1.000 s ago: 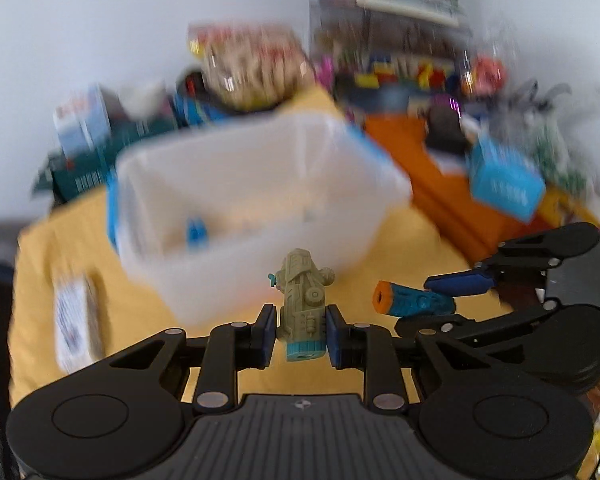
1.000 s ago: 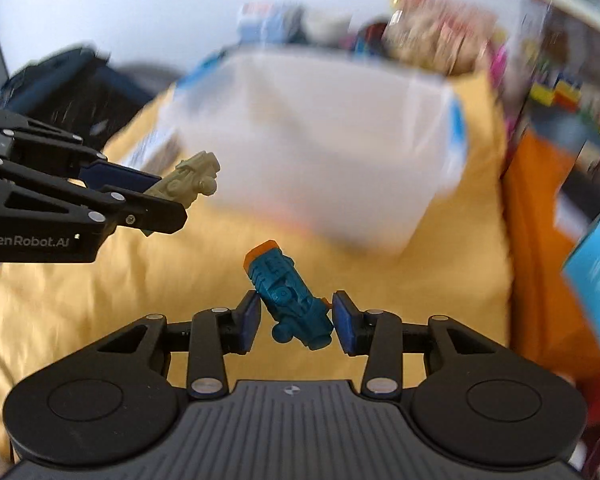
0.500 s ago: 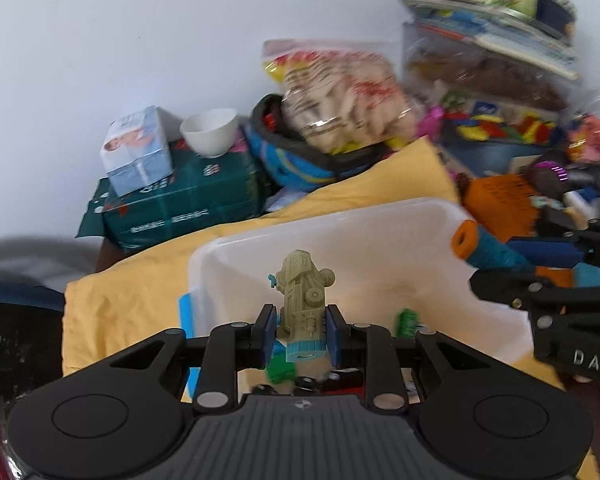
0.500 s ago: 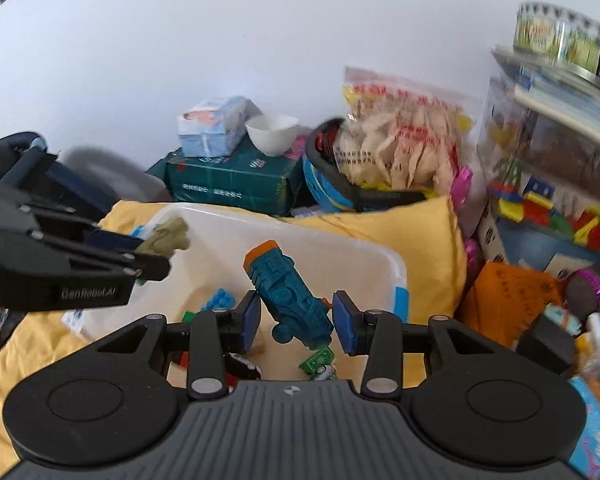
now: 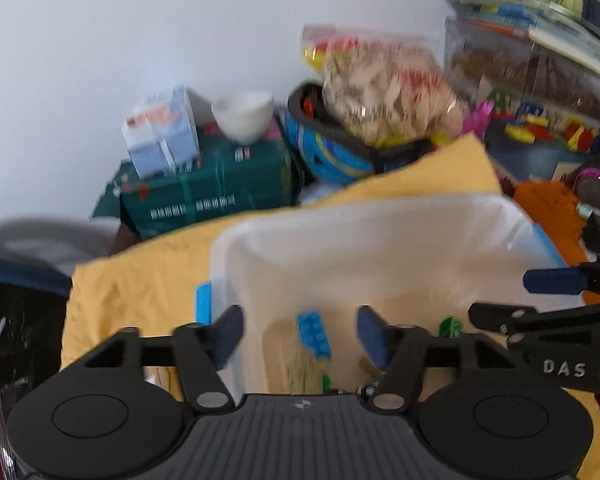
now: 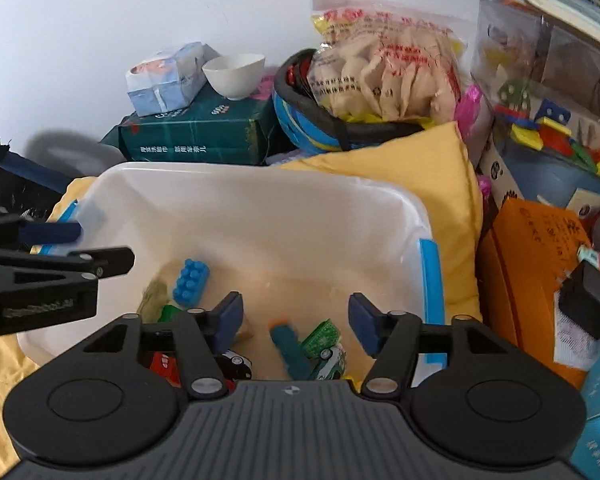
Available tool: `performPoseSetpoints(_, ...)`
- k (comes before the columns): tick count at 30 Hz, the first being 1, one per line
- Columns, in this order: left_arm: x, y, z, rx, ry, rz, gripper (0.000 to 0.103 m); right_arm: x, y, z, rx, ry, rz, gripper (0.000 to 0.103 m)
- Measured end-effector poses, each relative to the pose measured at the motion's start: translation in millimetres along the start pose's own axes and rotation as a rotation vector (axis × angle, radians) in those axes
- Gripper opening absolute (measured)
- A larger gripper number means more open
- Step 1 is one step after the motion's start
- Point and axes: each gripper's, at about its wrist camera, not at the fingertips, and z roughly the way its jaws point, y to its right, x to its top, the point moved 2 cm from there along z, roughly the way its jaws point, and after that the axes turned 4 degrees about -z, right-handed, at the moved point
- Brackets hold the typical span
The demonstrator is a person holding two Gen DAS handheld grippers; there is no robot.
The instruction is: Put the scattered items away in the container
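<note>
Left tongs (image 5: 298, 330): wide apart, holding nothing, over the near end of the box.
Right tongs (image 6: 296, 322): wide apart too, empty, over the same box.
Teal toy with orange tip (image 6: 288, 346): blurry, down in the box under the right tongs, beside little toy cars (image 6: 326, 354).
Tan toy (image 6: 152, 294): blurry, low in the box near the left wall.
Blue bumpy brick (image 6: 190, 282): lying on the box floor.
White plastic box with blue clips (image 6: 260, 184): sitting on the yellow cloth (image 6: 428, 160).
Good way to do this step: keep both tongs wide, lift straight up, stay off the box walls.
Far back: green book (image 6: 196, 136), white bowl (image 6: 234, 74).
</note>
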Motion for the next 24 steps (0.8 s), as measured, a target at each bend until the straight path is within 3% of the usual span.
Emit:
performPoseSetpoints(8, -12, -1, -52, -0.046, 0.18, 0.003, 0.076, -1, -7, -34, -0.006, 0.068, -0.037, 0.075)
performPoseSetpoints(12, -23, -5, -68, -0.067, 0.221, -0.034, 0.076, -10, -13, -47, -0.012, 0.076, -0.064, 0.076)
performPoseSetpoints(15, -26, -7, -77, -0.054, 0.259, -0.072, 0.092, -16, -17, -51, -0.007, 0.069, -0.071, 0.076)
performPoseSetpoints(17, -25, -8, -78, -0.016, 0.247, -0.109, 0.093, -20, -17, -52, -0.01, 0.065, -0.067, 0.076)
performPoseSetpoints(20, -23, -11, -77, -0.048, 0.199, -0.137, 0.093, -26, -17, -53, -0.002, 0.062, -0.052, 0.076)
performPoseSetpoints(24, -22, -8, -73, -0.036, 0.143, -0.135, 0.093, -28, -18, -55, -0.007, 0.057, -0.055, 0.077)
